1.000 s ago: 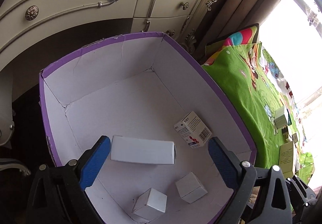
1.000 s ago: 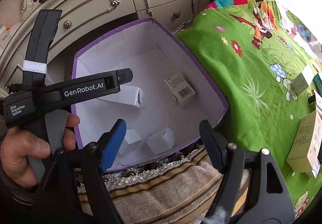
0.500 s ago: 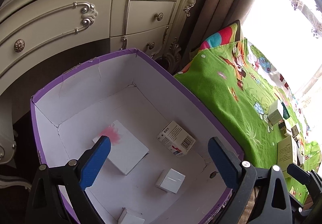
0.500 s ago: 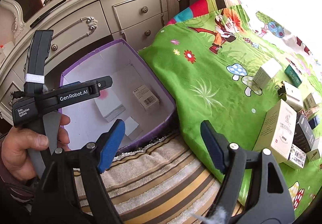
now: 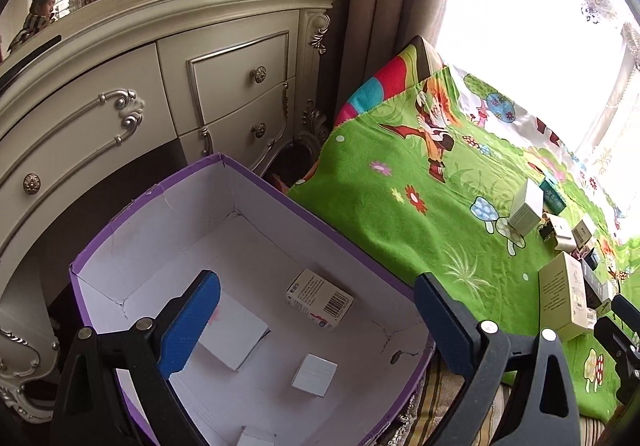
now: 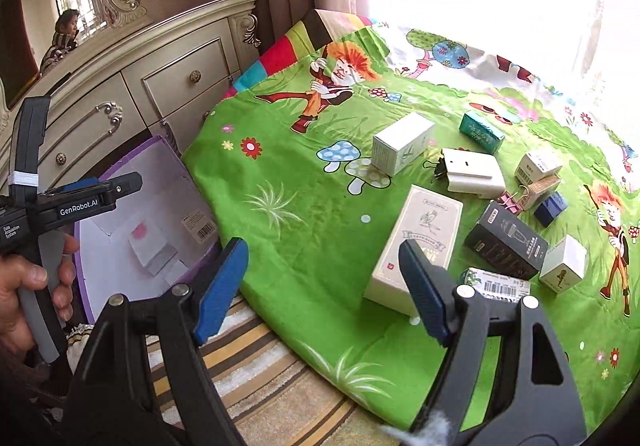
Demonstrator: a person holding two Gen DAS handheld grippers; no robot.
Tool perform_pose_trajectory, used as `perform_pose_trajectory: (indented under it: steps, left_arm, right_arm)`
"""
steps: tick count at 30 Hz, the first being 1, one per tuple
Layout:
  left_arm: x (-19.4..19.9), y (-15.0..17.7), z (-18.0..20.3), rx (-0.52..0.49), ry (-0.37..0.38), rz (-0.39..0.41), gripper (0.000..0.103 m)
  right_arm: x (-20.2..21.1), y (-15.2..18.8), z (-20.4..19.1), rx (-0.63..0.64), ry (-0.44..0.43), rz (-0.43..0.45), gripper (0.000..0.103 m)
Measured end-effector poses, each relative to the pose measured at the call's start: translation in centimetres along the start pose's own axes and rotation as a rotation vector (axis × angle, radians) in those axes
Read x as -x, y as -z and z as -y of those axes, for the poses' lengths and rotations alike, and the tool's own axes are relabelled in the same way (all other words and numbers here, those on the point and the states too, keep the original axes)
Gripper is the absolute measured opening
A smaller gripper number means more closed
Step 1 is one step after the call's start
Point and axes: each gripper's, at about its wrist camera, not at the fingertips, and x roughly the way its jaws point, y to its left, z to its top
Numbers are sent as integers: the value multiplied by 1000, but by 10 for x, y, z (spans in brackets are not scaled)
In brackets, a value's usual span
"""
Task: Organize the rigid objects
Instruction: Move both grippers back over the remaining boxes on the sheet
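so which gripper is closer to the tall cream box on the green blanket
Right. The right gripper hovers just before the tall cream box, jaws opening, nothing between them. The left gripper hangs over the purple box.

On the green blanket (image 6: 304, 213) lie 9 small cartons: 4 white or cream, 1 teal (image 6: 480, 131), 1 tan with a barcode (image 6: 538, 165), 1 dark blue (image 6: 551, 207), 1 black (image 6: 506, 246), 1 flat barcoded one (image 6: 494, 284). Among them sit 2 binder clips, 1 black (image 6: 438, 167), 1 pink (image 6: 509, 203). Inside the purple-rimmed box (image 5: 160, 197) beside the blanket are 4 cartons: 3 plain white, 1 barcoded (image 5: 320, 300).
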Motion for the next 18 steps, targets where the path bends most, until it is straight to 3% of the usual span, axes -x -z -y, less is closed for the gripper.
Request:
perform_pose_trajectory:
  steps: [9,18]
  left_arm:
    - [5,5,71,-108,150,-12,99]
    - [6,16,135,-189,289,-47,99]
  right_arm:
    - [11,18,85,-201,135,8,87]
    - [-14,43,123,-291,142,-81,87]
